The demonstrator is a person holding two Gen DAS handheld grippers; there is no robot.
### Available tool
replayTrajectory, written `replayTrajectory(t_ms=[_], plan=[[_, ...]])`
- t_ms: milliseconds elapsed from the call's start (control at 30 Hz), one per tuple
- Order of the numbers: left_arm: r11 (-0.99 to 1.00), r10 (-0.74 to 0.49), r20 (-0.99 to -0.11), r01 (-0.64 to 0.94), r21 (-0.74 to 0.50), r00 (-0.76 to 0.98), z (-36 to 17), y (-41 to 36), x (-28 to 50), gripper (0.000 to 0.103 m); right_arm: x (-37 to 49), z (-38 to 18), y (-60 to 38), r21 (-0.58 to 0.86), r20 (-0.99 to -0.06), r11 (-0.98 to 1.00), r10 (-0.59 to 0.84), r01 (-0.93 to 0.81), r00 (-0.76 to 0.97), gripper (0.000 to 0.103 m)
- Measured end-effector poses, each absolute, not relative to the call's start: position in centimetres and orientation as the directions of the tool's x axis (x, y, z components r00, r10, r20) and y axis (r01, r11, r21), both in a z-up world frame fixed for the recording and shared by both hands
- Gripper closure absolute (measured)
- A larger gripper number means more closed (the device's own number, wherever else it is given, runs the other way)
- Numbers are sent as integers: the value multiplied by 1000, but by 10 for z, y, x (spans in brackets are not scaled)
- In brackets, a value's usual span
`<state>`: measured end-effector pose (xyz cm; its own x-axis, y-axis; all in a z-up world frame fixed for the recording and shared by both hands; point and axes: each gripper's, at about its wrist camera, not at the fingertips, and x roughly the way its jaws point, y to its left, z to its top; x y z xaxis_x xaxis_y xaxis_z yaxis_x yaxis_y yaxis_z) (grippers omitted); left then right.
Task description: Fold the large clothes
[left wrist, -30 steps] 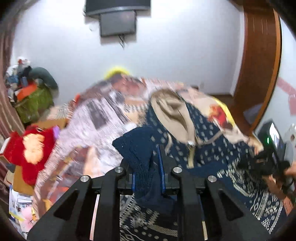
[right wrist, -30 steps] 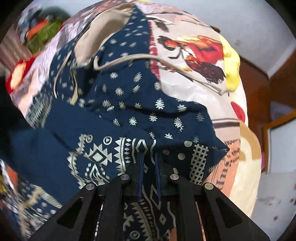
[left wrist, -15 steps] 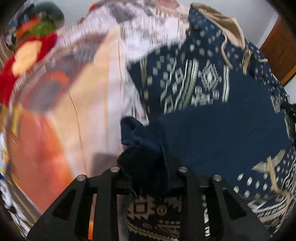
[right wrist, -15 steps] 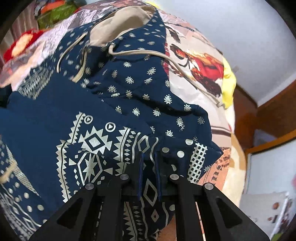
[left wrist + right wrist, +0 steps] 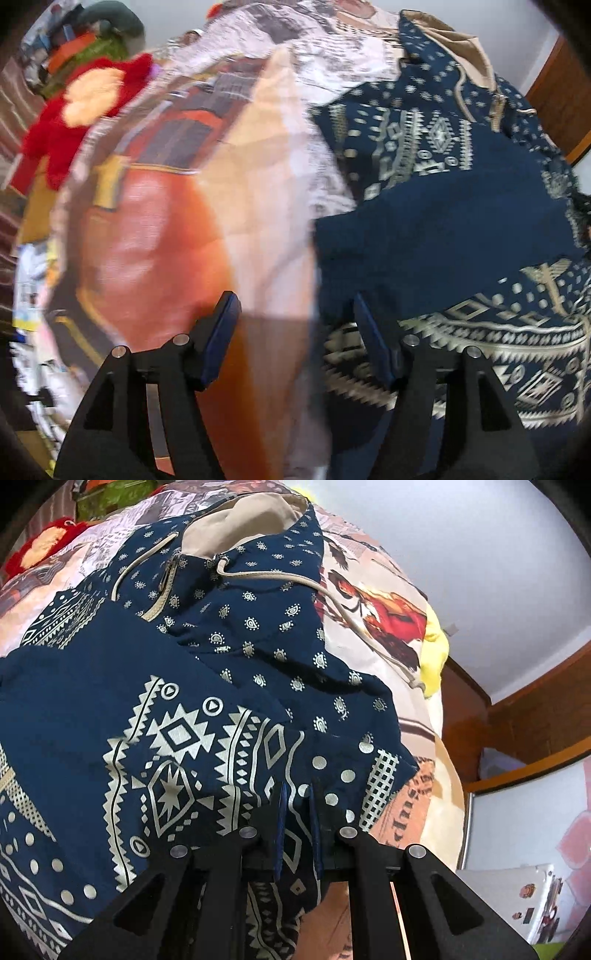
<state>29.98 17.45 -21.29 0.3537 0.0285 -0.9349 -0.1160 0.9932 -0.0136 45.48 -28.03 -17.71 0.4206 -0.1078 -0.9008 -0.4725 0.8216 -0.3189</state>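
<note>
Left claw (image 5: 295, 314) spread wide, nothing between the fingers, hovering over the bedspread (image 5: 177, 221) at the hoodie's left edge. Right claw (image 5: 297, 805) pinched tight on a fold of the navy patterned hoodie (image 5: 184, 720). Hoodie lies across the bed, tan-lined hood (image 5: 240, 528) farthest off.

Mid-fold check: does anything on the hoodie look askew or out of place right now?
One thing: the hoodie has its right drawstring trailing off the fabric onto the printed bedcover, not tucked in. The right tongs pinch its edge; the left tongs are open, holding nothing.
</note>
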Motion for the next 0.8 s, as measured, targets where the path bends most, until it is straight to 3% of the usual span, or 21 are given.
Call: replayTrajectory(t_ms=[167,300,567,800], plan=[[988,43,-922,-156,-19,384,-193,190,302,39,452,-162,-292,-231,-919,871,-48,-434,392,95],[990,37,-890,-139,-30,454,-164,179,325,39,462,-136,-306,-59,-925,921,94,-385,368,95],[986,-67,-845,-92,-136,530,-125,135,404,37,506,-92,-311,209,-858,928,325,-308,397,95],[980,-123,-845,-69,-185,520,-122,99,486,34,573,-88,-292,313,-830,910,401,-271,387,95]])
